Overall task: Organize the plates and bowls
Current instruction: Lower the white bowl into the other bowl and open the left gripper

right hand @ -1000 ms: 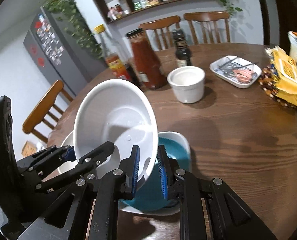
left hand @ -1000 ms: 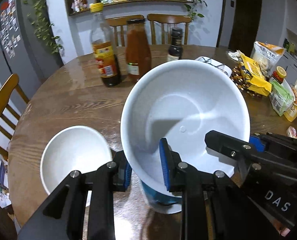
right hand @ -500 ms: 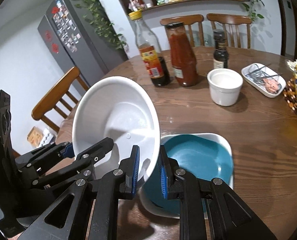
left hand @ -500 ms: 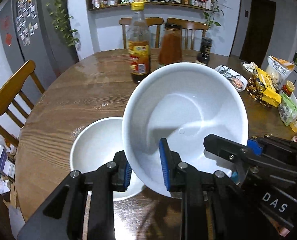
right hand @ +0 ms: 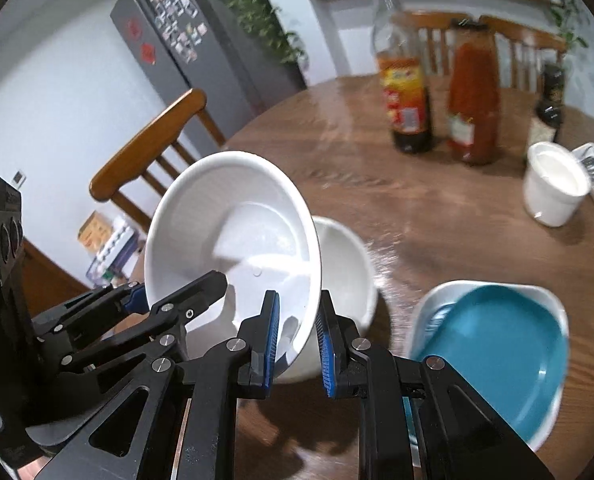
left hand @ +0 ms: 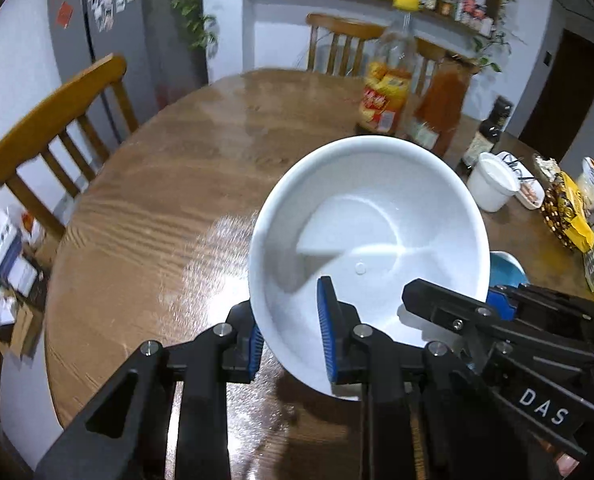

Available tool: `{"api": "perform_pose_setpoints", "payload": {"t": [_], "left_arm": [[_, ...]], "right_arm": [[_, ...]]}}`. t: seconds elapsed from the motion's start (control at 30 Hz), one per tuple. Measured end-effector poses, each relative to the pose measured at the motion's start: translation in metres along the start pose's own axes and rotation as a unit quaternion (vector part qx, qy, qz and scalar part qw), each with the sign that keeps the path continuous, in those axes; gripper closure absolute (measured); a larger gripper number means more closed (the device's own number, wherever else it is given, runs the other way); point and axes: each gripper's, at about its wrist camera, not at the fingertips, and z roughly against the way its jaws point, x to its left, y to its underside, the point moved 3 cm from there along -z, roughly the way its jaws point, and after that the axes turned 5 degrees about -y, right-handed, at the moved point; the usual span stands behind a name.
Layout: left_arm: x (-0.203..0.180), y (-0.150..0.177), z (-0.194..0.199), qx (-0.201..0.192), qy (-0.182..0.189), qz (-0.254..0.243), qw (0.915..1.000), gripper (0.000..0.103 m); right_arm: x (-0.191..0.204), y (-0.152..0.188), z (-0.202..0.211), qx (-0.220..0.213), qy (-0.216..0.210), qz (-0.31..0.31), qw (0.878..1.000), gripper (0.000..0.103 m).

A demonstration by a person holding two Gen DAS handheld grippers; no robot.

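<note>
Two grippers share one load — a large white bowl [right hand: 233,236], tilted toward the cameras and held clear of the round wooden table [right hand: 417,208]. The right gripper [right hand: 297,340] is clamped on the bowl's near rim, one blue pad inside the wall and one outside. The left gripper [left hand: 293,336] pinches the same rim further round, its jaws having just drawn a little tighter on the wall between them. In the right wrist view the left gripper shows as the black linkage at the bowl's lower left.

Just behind and below the carried bowl, past the right gripper's fingertips, sits a second white bowl [right hand: 349,272], empty and upright on the table. To the right of that gripper lies a teal plate [right hand: 497,344] resting in a white square dish [right hand: 553,300]. Further off stand sauce bottles [right hand: 405,80] and a white ramekin [right hand: 557,184].

My reading is that the step in hand is the carry — nesting the large bowl with the other one. The next move calls for levelling the tilted bowl, centring it over the resting bowl, lowering until it seats, and only then loosening both grips together, since letting go on one side first could tip it.
</note>
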Motion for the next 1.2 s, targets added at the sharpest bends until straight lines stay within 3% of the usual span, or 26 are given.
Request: {"api": "perform_pose_setpoints", "payload": {"t": [0.1,0.37,0.9,0.97,1.03,1.2], "left_arm": [[0.001,0.004,-0.009,0.017,0.007,0.001,0.9998,0.082],[-0.007,0.005,-0.026,0.046,0.033,-0.025,0.9981,0.081],[0.005,-0.004,-0.025,0.027,0.018,-0.029,0.9991,0.079],[0.007,-0.006,-0.022,0.020,0.015,-0.024,0.9994,0.074],[0.009,-0.009,-0.018,0.014,0.015,-0.019,0.9996,0.057],[0.008,-0.013,-0.011,0.002,0.005,-0.018,0.9998,0.032]], "right_arm": [[0.002,0.003,-0.015,0.020,-0.006,-0.008,1.000,0.081],[-0.010,0.009,-0.030,0.048,0.027,-0.026,0.998,0.081],[-0.018,0.005,-0.024,0.031,0.079,-0.019,0.996,0.081],[-0.019,0.003,-0.020,0.021,0.083,-0.019,0.996,0.081],[-0.022,0.001,-0.014,0.010,0.085,-0.022,0.996,0.081],[-0.034,0.000,-0.004,-0.004,0.087,-0.043,0.995,0.070]]}}
